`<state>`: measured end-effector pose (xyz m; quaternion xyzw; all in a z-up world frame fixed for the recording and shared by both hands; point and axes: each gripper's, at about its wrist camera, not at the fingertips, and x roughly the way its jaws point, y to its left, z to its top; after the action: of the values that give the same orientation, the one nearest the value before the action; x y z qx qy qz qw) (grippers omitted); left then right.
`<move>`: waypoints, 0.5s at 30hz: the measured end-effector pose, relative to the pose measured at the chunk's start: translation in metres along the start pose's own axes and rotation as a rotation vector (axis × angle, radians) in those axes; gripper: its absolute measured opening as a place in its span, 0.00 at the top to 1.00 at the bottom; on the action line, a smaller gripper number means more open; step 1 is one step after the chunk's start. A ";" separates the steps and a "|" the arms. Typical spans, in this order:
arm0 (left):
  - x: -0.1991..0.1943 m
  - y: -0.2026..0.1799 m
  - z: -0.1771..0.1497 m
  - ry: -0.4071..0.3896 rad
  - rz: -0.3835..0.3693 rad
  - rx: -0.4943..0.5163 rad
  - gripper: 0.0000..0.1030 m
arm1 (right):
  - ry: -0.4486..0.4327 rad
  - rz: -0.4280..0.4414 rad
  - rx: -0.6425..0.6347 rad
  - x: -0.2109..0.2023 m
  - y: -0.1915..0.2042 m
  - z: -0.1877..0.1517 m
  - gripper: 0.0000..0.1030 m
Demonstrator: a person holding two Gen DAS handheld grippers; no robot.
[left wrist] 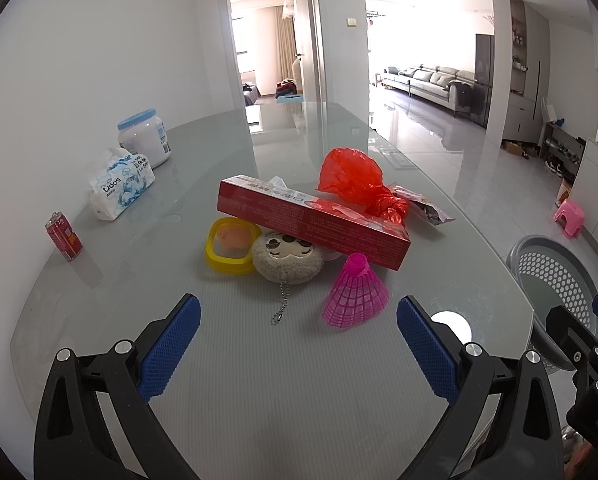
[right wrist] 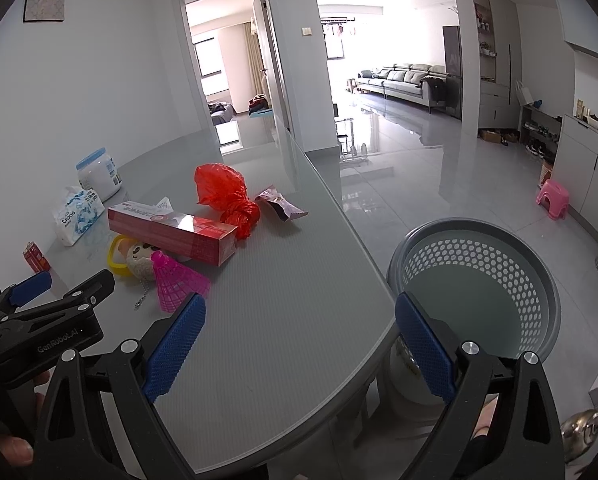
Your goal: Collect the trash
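Left gripper (left wrist: 298,334) agape at lower centre, facing heap mid-frame; red box (left wrist: 313,222) long axis upper-left to lower-right atop plush (left wrist: 287,258); right gripper (right wrist: 299,334) agape too, offset over table (right wrist: 283,320) edge beside basket (right wrist: 475,276); left nearer.

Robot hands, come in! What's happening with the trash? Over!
Left gripper open, empty. Right gripper open, empty. Red plastic bag, snack wrapper and red box on the table; basket empty. Nothing blocking.
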<state>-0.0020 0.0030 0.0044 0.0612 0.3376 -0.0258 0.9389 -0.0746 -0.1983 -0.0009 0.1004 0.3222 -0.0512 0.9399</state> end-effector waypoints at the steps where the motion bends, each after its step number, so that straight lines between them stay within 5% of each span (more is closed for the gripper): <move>1: -0.001 0.000 0.000 0.000 -0.001 0.000 0.06 | -0.001 0.000 0.001 0.001 -0.002 -0.003 0.11; 15: 0.000 0.000 0.001 0.000 -0.002 -0.001 0.06 | -0.002 -0.001 0.002 0.005 -0.001 -0.005 0.11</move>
<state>-0.0015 0.0030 0.0050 0.0605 0.3379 -0.0265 0.9389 -0.0738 -0.1980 -0.0081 0.1010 0.3214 -0.0522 0.9401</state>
